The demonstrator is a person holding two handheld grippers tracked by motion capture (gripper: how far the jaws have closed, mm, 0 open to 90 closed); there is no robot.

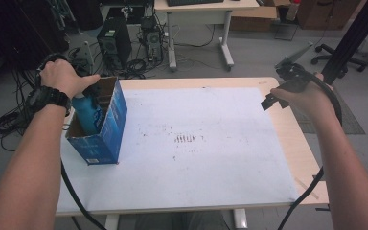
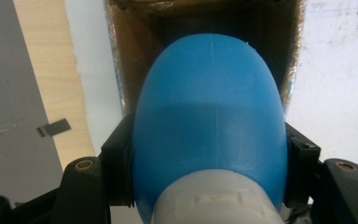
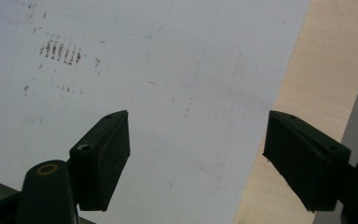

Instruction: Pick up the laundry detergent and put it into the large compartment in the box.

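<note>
A blue bottle (image 1: 87,113) with a white cap stands partly inside an open blue cardboard box (image 1: 106,129) at the table's left. My left gripper (image 2: 209,154) is shut on the blue bottle (image 2: 209,116), one black pad on each side of it just above the cap, and it points down into the brown inside of the box (image 2: 135,70). In the high view the left hand covers the left gripper (image 1: 84,93) over the box mouth. My right gripper (image 3: 198,158) is open with nothing between its jaws, held above the table's right edge (image 1: 273,98).
A white sheet (image 1: 196,143) with faint brown marks covers most of the wooden table (image 1: 306,158). Cables trail from both grippers past the front edge. Beyond the table stand computer towers (image 1: 115,43), tangled cables, a desk and a black post (image 1: 352,38).
</note>
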